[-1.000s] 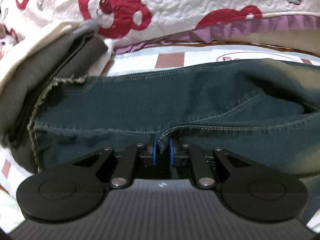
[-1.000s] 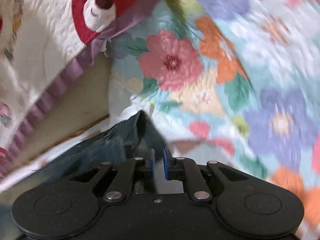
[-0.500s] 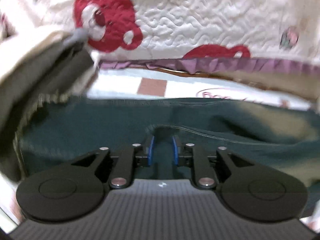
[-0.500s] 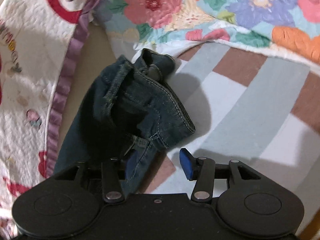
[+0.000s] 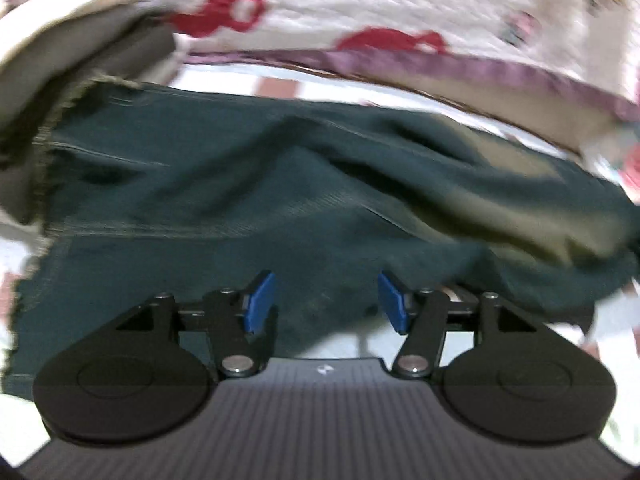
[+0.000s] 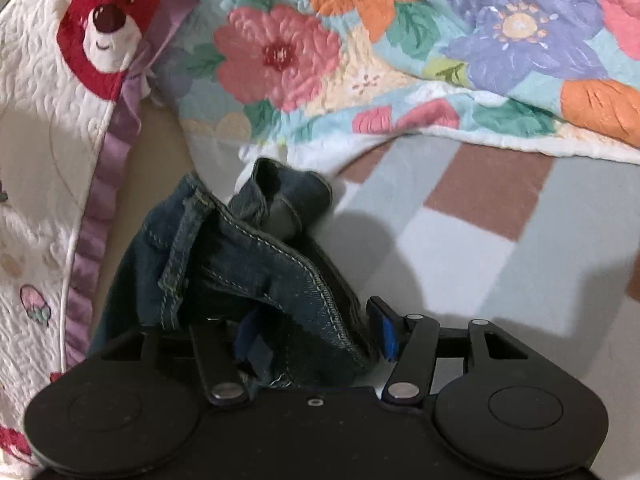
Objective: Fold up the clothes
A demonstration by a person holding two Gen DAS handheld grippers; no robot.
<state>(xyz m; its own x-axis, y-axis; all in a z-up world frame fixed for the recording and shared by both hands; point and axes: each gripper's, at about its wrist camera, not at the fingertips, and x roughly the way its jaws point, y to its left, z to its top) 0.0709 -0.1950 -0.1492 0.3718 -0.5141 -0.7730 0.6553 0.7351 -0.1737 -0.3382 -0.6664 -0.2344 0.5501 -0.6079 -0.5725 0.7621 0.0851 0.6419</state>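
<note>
Now both grippers have let go of the jeans [image 5: 248, 184]. A second ago each one pinched denim between closed jaws; the left gripper [image 5: 326, 300] stands with its jaws spread wide and nothing between them, hanging just over the cloth. The right gripper [image 6: 316, 336] is spread too, though a bunched end of the jeans [image 6: 256, 264], with a belt loop and stitched seam showing, slumps in the gap between its fingers without being clamped.

The jeans lie on the checked bed sheet [image 6: 500, 240], stretched out long in front of the left gripper, with a frayed hem at the left end near a pile of grey-olive cloth [image 5: 80, 52]. A bear quilt [image 5: 400, 4] and a flowered quilt [image 6: 400, 40] sit behind.

Letting go together suggests one fold or a straightening pull has been laid down. The left view is blurred, so how neatly the layers lie is hard to tell; the right end looks rumpled and may want smoothing.
</note>
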